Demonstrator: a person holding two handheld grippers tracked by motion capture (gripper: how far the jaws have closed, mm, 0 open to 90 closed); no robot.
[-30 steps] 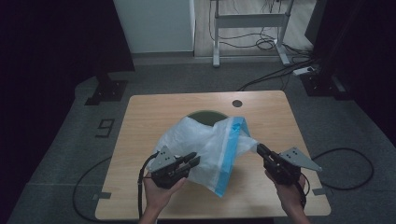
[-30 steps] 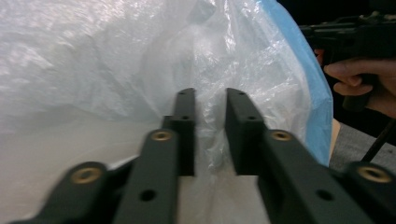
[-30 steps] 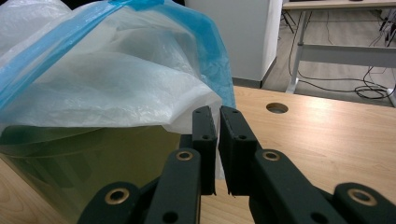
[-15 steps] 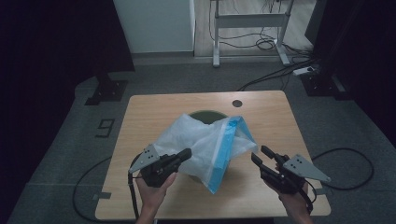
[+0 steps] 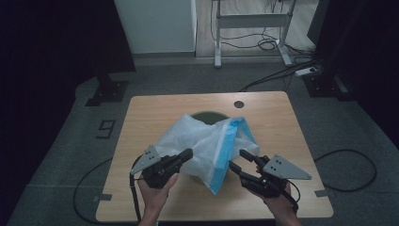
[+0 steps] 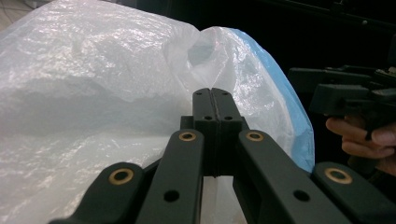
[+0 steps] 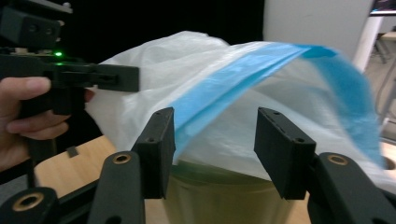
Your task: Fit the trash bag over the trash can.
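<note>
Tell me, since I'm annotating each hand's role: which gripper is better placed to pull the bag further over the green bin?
Left, probably. The left gripper is shut on the plastic bag; the right gripper has just been opening, jaws apart and off it, beside the green bin.

My high view looks down and forward over the wooden table [image 5: 155, 113] from fairly far up. Both gripper views sit close in, facing each other across the white-and-blue plastic bag [image 5: 207, 141], which all three share mid-frame.
</note>
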